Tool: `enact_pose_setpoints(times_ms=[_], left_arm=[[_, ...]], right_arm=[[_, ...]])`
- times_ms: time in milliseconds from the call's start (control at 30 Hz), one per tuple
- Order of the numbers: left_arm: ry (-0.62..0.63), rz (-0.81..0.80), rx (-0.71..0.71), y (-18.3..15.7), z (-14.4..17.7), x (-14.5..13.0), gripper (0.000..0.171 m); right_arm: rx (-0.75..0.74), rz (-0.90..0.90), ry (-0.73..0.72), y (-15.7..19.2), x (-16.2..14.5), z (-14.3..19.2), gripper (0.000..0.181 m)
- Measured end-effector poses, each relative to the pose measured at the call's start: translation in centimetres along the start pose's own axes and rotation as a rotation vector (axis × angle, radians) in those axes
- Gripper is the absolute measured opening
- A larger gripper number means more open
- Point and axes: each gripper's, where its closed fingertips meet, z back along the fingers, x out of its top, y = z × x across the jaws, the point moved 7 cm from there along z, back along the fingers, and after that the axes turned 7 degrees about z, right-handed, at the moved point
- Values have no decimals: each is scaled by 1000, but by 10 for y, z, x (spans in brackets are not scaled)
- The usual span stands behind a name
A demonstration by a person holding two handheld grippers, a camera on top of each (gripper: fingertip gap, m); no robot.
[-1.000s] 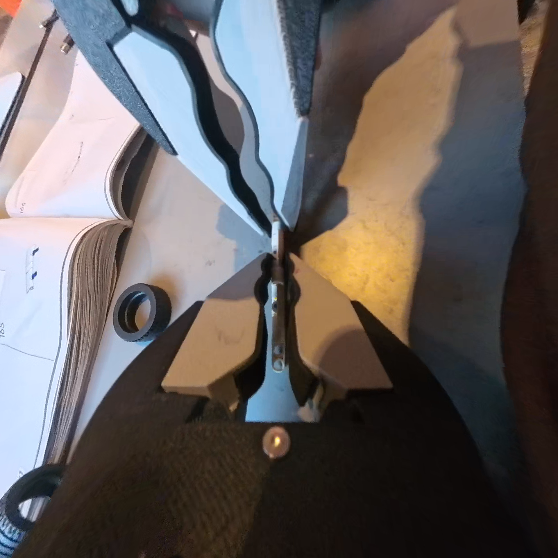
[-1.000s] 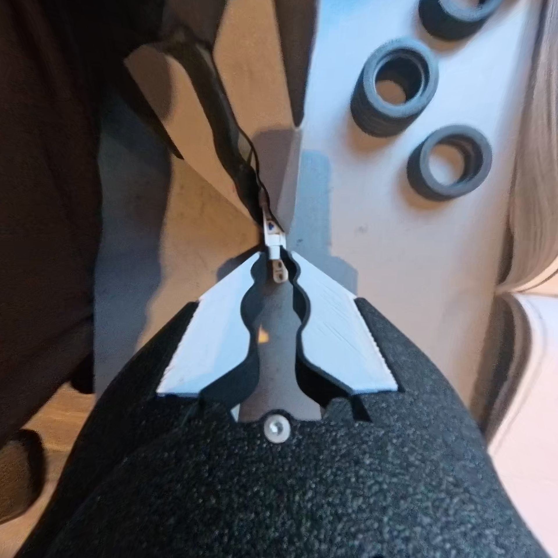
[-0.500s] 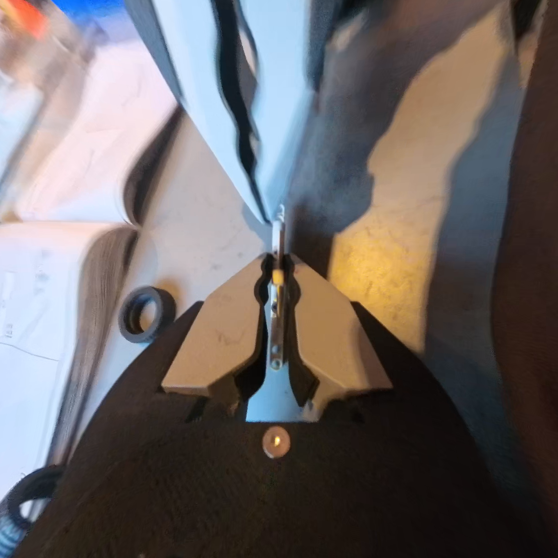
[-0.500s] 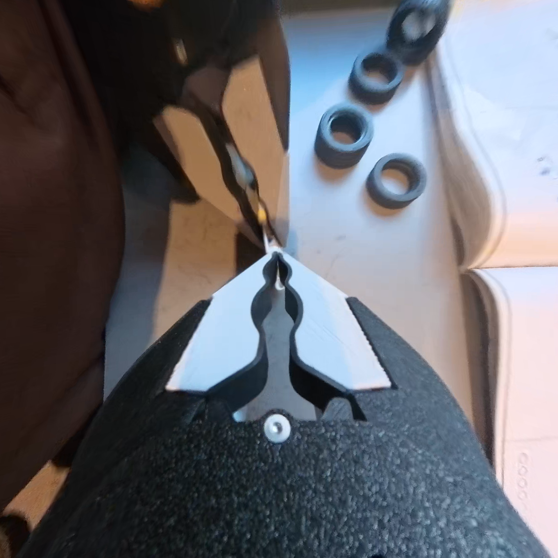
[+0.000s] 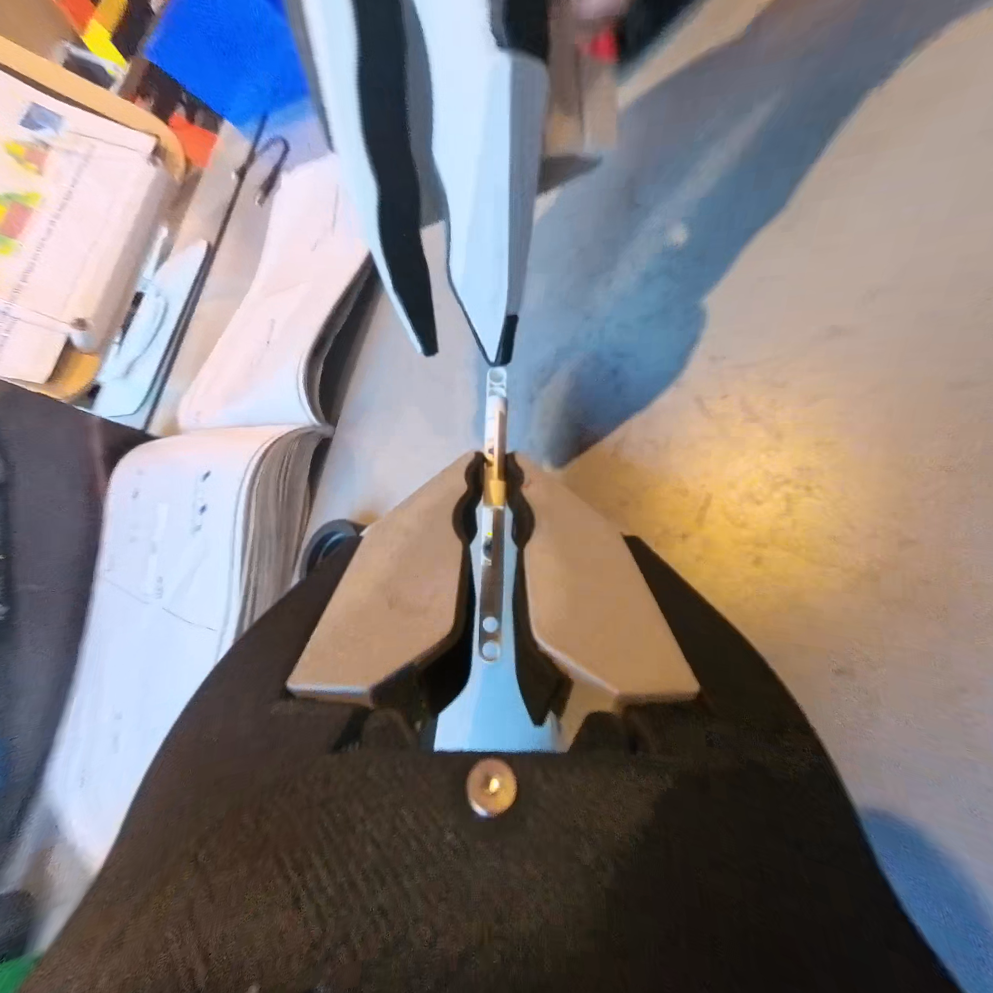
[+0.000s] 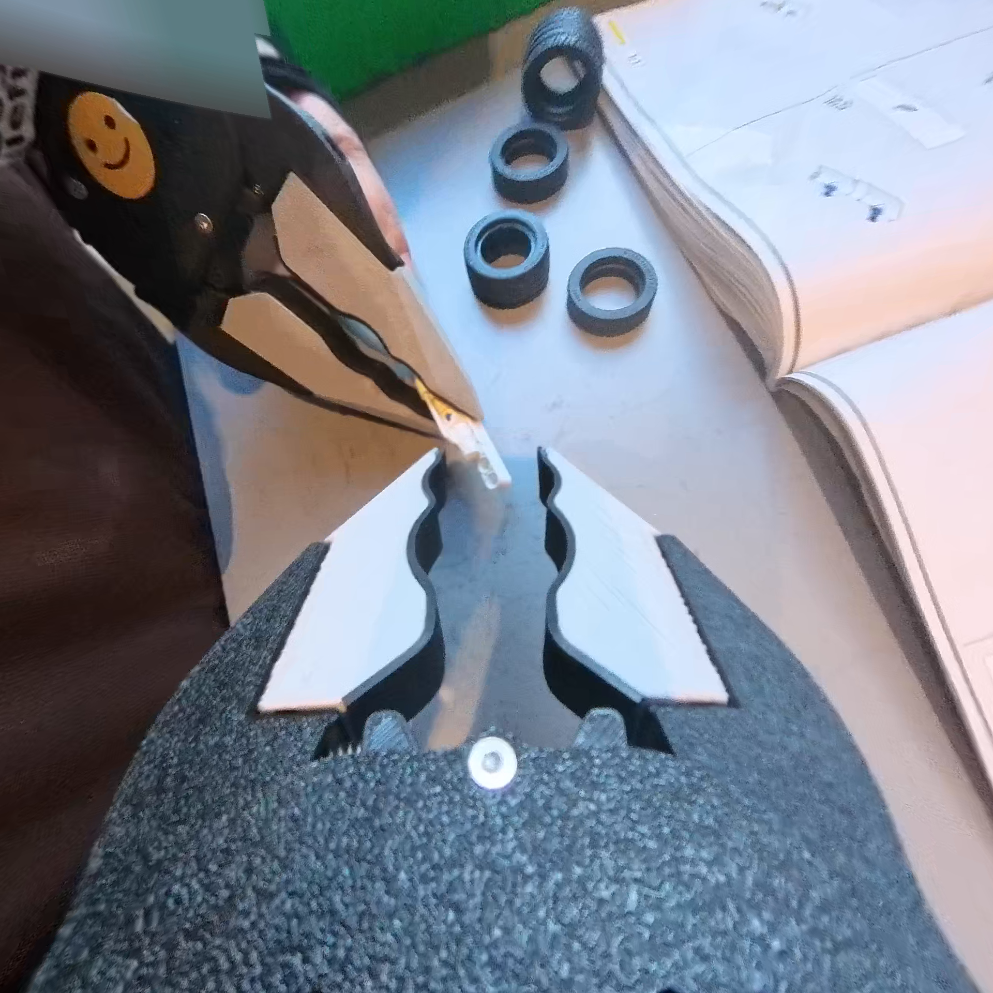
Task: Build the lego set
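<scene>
Left gripper [image 6: 448, 424] pinched a thin white lego beam [image 6: 486, 465]; right gripper [image 6: 489, 462] stood spread around its free end.

We noted the beam held above the pale table [image 6: 618, 419], holes along its length, a tan pin near the left fingertips. Right of it lay four black tyres [image 6: 508, 260], then the open instruction book [image 6: 806, 188]. The beam's clamped part was hidden; motion blur smeared its details.

left claw [image 5: 495, 462]: fingers pinched tight, tips nearly meeting
right claw [image 6: 490, 457]: fingers spread apart, facing left claw
</scene>
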Motion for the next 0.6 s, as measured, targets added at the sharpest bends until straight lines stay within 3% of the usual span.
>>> enact_pose_setpoints(times_ms=[100, 200, 267, 367, 600], left_arm=[[-36, 329, -283, 14, 2, 8, 5], [-115, 725, -625, 39, 8, 18, 5], [-78, 960, -842, 47, 7, 17, 5], [-7, 1109, -969, 43, 3, 11, 5], [72, 1230, -1192, 11, 14, 18, 4]], right_arm=[[-33, -24, -106, 0, 4, 11, 38], [-68, 31, -104, 0, -4, 17, 38], [-49, 35, -123, 3, -6, 18, 43], [-15, 137, -176, 18, -2, 22, 43], [-25, 440, -144, 58, 7, 27, 38]])
